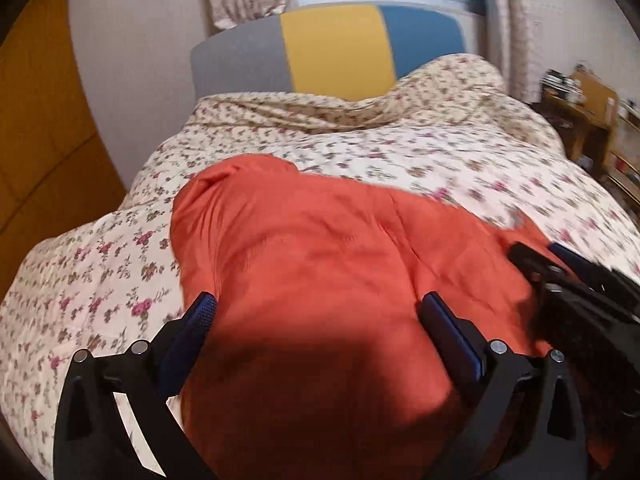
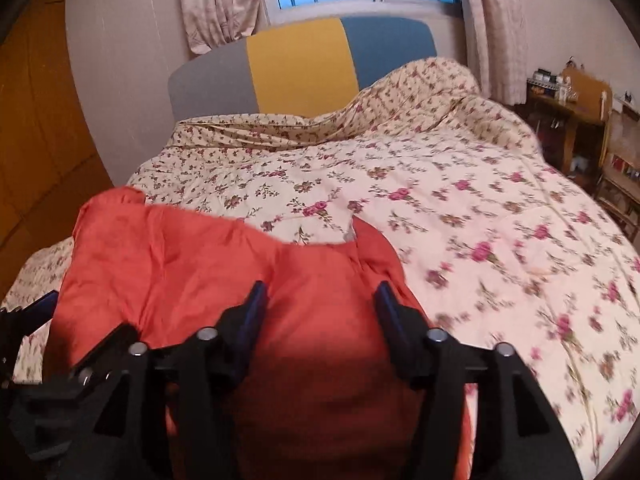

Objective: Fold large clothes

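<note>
An orange-red garment (image 1: 312, 256) lies in a rumpled heap on the near part of the floral bed cover (image 1: 400, 148). My left gripper (image 1: 316, 308) is open, its blue-padded jaws spread wide over the garment's near part. My right gripper (image 2: 320, 296) is open too, above the garment's (image 2: 224, 264) right part, with cloth showing between the jaws. In the left wrist view the right gripper (image 1: 552, 260) shows at the right edge. In the right wrist view part of the left gripper shows at the lower left edge. The garment's near edge is hidden under the grippers.
The bed has a grey, yellow and blue headboard (image 2: 300, 64) under a window with curtains (image 2: 216, 4). A wooden door (image 2: 36, 128) stands at the left. A cluttered wooden desk and shelves (image 2: 576, 120) stand right of the bed. The cover (image 2: 460, 216) bulges near the headboard.
</note>
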A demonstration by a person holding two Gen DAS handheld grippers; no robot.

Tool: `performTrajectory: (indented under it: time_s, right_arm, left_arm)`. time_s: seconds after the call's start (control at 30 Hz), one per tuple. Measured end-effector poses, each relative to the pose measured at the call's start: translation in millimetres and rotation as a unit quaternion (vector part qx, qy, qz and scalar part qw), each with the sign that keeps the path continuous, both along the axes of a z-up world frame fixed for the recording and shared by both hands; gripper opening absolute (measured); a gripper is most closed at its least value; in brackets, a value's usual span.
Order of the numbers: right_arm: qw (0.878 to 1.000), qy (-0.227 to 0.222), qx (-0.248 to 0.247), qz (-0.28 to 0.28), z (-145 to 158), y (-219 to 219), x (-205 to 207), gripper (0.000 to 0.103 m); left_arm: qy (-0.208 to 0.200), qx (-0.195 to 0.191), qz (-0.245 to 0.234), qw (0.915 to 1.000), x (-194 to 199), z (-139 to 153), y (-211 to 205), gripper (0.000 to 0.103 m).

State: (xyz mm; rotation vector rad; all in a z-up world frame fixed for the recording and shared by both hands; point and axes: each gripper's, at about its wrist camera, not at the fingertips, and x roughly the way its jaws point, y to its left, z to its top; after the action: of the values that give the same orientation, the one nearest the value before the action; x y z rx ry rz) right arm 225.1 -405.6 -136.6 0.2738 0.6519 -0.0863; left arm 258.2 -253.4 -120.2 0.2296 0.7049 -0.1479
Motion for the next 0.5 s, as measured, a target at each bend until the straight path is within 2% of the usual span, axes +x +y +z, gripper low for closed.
performTrajectory:
  time_s: [0.13, 0.27, 0.37, 0.5]
  right_arm:
    - [0.999, -0.003, 0.035, -0.015, -8, -11, -13, 0.067]
    - [0.999, 0.0, 0.047, -0.021, -16, -15, -11, 0.069]
    - [0.997, 0.008, 0.073, -0.019, -22, -22, -5, 0.069]
    - [0.997, 0.01, 0.074, -0.016, -20, -22, -7, 0.071]
  left_arm:
    - [-0.037, -0.01, -0.027, 0.9989, -41, -7, 8, 0.1]
    - [-0.064, -0.01, -0.028, 0.9975, -52, -17, 6, 0.1]
    - [-0.06, -0.015, -0.033, 0.9976, -43, -22, 3, 0.1]
    - [-0.047, -0.014, -0.035, 0.9982, -37, -24, 1, 0.1]
